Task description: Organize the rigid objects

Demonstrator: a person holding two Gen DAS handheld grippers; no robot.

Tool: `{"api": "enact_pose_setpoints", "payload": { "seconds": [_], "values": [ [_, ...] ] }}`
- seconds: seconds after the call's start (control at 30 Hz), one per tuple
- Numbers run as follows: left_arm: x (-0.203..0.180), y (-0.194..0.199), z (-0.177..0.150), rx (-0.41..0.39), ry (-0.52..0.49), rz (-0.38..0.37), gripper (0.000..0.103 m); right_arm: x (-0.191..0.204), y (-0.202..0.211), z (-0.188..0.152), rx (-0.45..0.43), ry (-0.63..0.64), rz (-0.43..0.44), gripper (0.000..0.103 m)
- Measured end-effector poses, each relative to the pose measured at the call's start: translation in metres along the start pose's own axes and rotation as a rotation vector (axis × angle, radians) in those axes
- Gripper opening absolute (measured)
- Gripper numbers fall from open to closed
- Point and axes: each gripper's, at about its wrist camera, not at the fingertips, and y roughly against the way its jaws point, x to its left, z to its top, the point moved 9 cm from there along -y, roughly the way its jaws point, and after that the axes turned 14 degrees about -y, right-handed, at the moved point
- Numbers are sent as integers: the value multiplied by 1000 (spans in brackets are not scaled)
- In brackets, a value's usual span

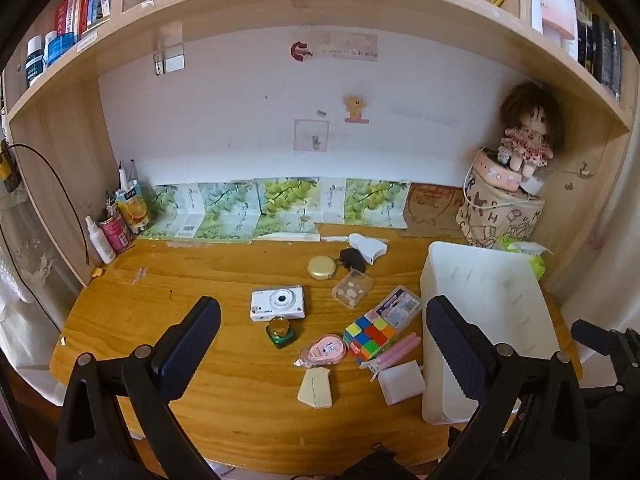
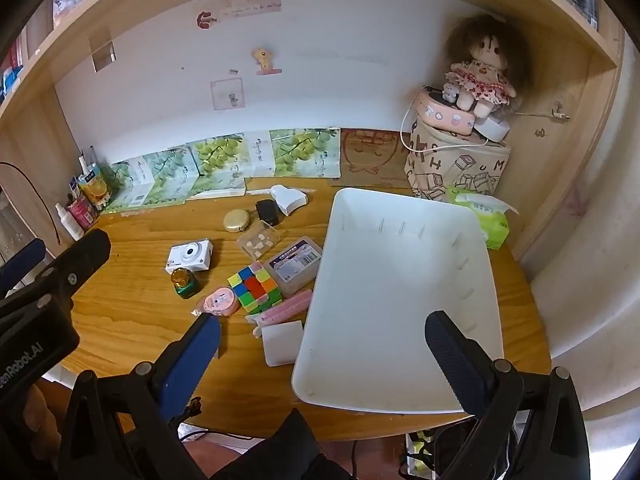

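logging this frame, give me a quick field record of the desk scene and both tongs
surface: wooden desk
bin: white tray, nothing in it
loose items: white camera, puzzle cube, pink correction tape, gold round compact, green bottle
left tongs: open, nothing held
right tongs: open, over the tray's near edge

A wooden worktop is enclosed by a white back wall, wooden side panels and a bookshelf overhead.
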Motion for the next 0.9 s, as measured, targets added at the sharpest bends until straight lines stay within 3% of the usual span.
{"api": "enact_pose_setpoints", "payload": {
  "seconds": [0.33,0.67,0.9],
  "values": [
    [12,0,2,-30,15,-18,102,5,6,5,-42,-21,-16,102],
    [32,3,-10,-29,27,-26,102,14,5,-5,-30,-53,-19,102],
    [38,-8,-27,33,21,-60,102,13,-3,-23,25,-119,-31,102]
  ]
}}
